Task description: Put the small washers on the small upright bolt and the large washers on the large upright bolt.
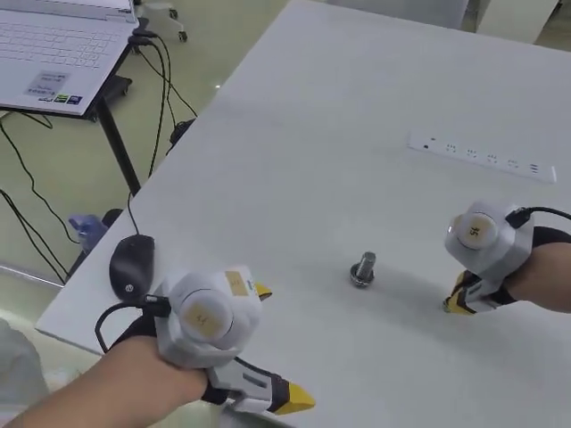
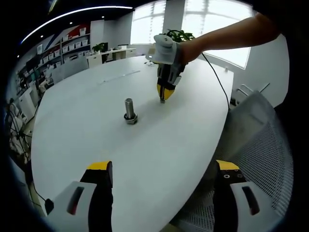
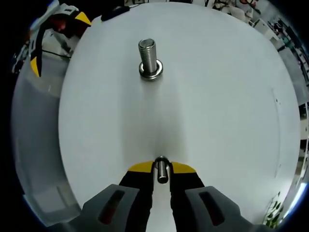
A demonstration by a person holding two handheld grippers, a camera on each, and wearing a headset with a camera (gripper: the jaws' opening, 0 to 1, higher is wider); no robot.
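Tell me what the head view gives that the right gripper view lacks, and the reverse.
Head view's extras: a laptop, a mouse and a power strip. Right gripper view's extra: a close look at a small bolt clamped in the right gripper. Shared: the large bolt standing upright on the white table.

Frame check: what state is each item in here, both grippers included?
large bolt: upright on the table; whether it carries washers cannot be told.
small bolt: clamped between the right gripper's jaws, down at the table.
left gripper: open, empty.
right gripper: shut on the small bolt.
laptop: lid open.
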